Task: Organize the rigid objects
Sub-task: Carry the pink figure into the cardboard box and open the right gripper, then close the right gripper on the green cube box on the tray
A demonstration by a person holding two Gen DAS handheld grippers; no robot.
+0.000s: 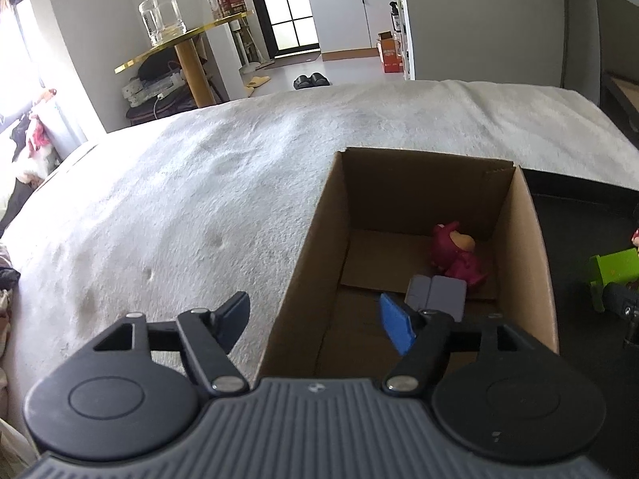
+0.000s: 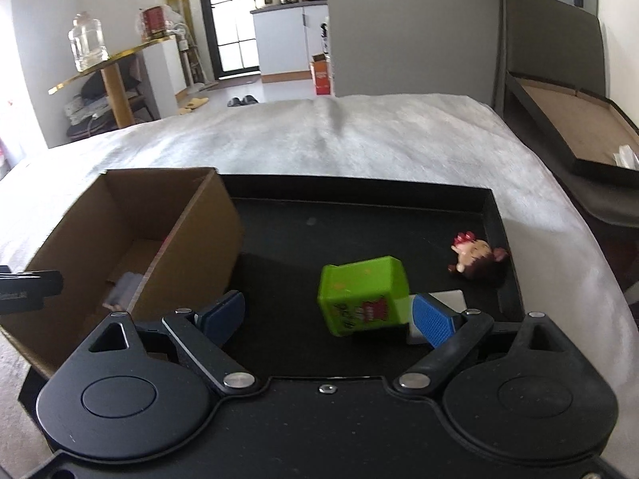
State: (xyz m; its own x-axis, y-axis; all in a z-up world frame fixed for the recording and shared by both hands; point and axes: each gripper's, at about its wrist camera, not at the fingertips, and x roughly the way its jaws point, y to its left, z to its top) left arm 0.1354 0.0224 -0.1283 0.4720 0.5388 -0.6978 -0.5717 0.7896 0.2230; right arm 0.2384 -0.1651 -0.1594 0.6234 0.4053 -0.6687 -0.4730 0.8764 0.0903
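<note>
Sorting step: my right claw (image 2: 329, 315) is spread, green block (image 2: 363, 295) between the fingers, contact unclear. My left claw (image 1: 315, 321) is spread empty over the box (image 1: 307, 251) rim. Next: clamp block, carry to 9 o'clock into box.

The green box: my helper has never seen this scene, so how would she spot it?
Find the black tray on the white blanket, right of the cardboard box. The green box lies tilted there, the only bright green thing, beside a small doll.

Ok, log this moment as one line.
left gripper open above cardboard box | right gripper open around green block | black tray
</note>
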